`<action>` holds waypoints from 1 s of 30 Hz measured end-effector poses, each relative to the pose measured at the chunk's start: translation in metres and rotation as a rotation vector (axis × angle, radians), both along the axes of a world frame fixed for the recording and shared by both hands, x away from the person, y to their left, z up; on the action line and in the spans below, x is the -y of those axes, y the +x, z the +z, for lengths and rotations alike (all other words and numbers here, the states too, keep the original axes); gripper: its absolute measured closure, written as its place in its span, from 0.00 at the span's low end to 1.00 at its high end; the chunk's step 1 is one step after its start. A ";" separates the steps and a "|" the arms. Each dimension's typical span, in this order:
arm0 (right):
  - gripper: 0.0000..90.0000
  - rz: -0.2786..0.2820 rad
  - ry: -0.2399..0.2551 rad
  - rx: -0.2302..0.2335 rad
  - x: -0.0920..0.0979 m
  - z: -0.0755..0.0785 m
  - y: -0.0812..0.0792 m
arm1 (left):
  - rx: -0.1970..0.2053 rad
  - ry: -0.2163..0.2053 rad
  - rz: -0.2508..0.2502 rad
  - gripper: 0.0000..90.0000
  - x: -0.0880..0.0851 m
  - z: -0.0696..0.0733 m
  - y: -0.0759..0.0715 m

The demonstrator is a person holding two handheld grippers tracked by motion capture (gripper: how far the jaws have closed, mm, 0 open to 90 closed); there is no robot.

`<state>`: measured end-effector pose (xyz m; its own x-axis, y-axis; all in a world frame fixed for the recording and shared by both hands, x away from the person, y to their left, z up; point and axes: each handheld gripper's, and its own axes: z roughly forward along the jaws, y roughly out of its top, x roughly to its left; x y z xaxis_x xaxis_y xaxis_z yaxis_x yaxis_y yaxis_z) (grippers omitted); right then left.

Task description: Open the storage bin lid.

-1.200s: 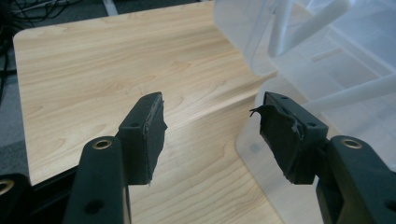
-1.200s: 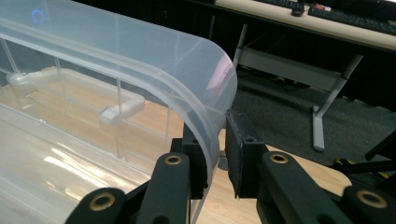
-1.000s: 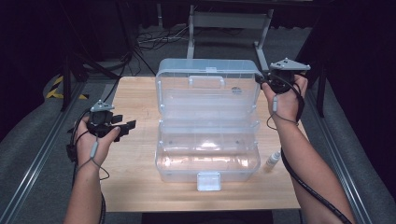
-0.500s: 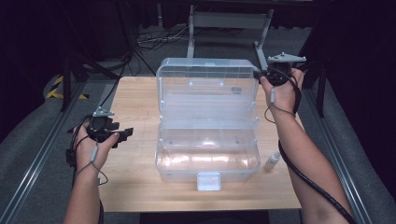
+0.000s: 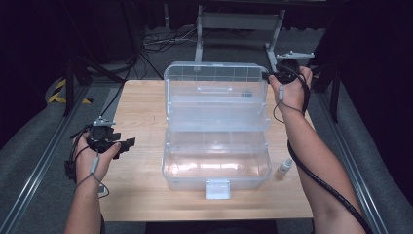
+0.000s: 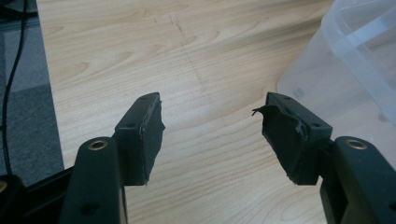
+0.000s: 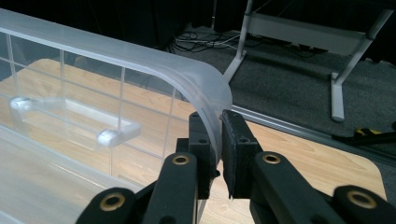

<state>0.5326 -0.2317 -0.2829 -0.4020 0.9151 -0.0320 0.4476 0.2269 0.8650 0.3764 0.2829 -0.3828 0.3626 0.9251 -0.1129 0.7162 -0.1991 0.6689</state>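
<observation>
We're looking down on a wooden table [image 5: 141, 105] with a clear plastic box [image 5: 216, 165] sitting in the middle, its lid [image 5: 216, 90] standing open at the far side. Over on the right, the right gripper [image 5: 267, 76] has its jaws clamped on the lid's far right corner, and from the right gripper view we see the curved rim of that lid [image 7: 205, 81] pinched between the two black pads [image 7: 233, 149]. On the left, the left gripper [image 5: 129, 144] hangs above bare wood, just beside the box and apart from it. Its jaws stand wide apart with nothing between them. A small white bottle [image 5: 284, 167] lies on the table just right of the box's front corner.
</observation>
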 end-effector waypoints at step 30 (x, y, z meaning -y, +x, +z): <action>0.95 -0.025 0.019 -0.133 -0.003 -0.019 0.044 | -0.081 -0.016 -0.012 0.43 -0.007 -0.020 0.008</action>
<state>0.5767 -0.2285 -0.3015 -0.3789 0.9247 0.0373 0.5642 0.1989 0.8013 0.3839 0.2903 -0.4024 0.3627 0.9186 -0.1570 0.7657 -0.1978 0.6121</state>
